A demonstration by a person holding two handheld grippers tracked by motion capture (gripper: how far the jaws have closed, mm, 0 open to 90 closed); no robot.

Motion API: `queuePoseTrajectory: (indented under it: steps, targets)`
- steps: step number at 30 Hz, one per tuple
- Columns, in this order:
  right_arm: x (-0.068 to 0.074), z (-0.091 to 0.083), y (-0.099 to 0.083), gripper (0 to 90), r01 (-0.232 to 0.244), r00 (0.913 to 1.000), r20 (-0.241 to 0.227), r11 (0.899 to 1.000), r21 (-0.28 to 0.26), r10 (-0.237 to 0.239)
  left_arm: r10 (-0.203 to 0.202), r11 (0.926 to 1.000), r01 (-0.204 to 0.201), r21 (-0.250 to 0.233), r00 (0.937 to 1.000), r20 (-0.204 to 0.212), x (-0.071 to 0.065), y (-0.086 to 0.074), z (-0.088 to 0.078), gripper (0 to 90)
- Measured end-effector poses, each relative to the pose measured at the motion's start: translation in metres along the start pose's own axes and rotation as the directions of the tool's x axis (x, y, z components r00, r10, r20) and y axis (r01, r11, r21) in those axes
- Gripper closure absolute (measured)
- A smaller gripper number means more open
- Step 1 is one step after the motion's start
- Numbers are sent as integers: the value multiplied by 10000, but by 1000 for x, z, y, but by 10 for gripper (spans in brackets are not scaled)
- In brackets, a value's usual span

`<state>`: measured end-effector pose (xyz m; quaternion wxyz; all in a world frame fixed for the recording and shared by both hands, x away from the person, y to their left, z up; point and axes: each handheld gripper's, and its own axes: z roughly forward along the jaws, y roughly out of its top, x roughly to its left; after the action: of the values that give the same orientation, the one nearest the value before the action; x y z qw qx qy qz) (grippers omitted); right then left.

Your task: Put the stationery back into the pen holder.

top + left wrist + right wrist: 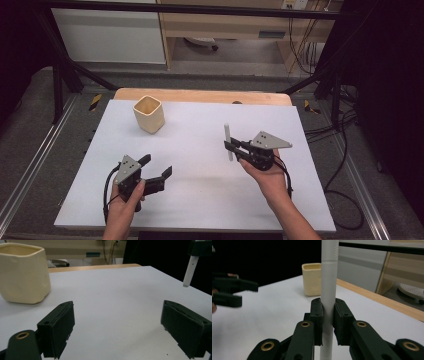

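High view: right claw (pixel 231 146) clamped on upright white plastic pen (pixel 228 141), lifted off white surface (pixel 200 200); cream square ceramic cup (pixel 149 114) still empty. Left claw (pixel 156 171) wide open, holding nothing.

Nothing readable anywhere, honestly. No lettering, brand or number on the cream cup (pixel 149 114), none on the white pen (pixel 328 290), none on the black grippers or the white table sheet (pixel 200 150). Faint ridged marks near the pen's upper part in the right gripper view, but too small to make out as text. A greenish tag on the wooden shelf (pixel 92 254) at the back, too blurred to read.
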<state>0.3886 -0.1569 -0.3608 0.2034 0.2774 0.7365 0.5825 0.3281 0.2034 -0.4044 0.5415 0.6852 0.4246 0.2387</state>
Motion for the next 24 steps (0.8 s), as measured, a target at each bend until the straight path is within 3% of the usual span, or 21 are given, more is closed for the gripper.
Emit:
queuePoseTrajectory:
  steps: [7,24]
  targets:
    - [-2,39,25,787,-611,9973,-427,9978,-253,600,3,10000,-6,-45,9988,-492,5,-1,-1,123]
    - [11,116,61,787,-984,9897,-1076,9946,-328,944,-104,9999,106,22,9958,-912,13,-1,-3,83]
